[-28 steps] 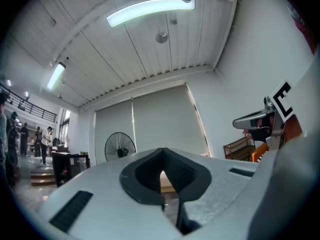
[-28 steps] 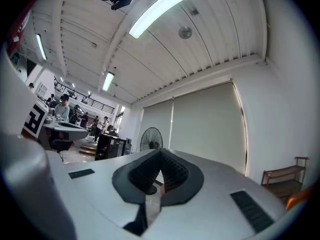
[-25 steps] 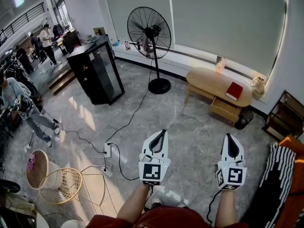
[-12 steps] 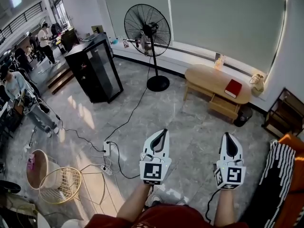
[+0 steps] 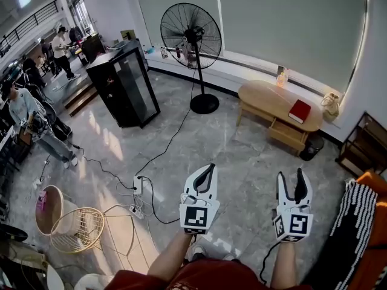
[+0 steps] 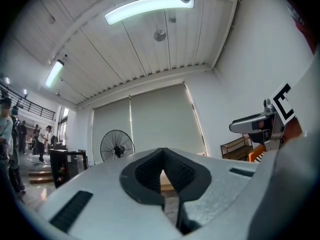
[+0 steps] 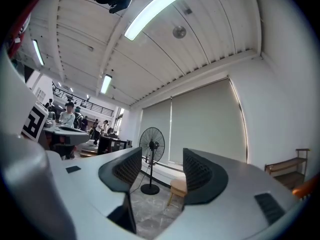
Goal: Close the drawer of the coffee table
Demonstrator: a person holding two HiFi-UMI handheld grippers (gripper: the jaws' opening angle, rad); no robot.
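The coffee table [image 5: 264,97] stands at the far right by the window wall, its drawer [image 5: 289,135] pulled out below a red book [image 5: 299,112]. Near the person, well apart from it, the left gripper [image 5: 209,168] is closed on nothing. The right gripper [image 5: 291,177] has just been opening its jaws, with nothing between them.

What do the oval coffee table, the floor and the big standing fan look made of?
The oval light-brown coffee table looks like pale wood or veneer, smooth matt: even tan colour, grain too small to tell. The grey floor seems polished stone or tile: marbled veining, seams, glare. The black standing fan is probably painted metal: thin wire cage, slim pole.
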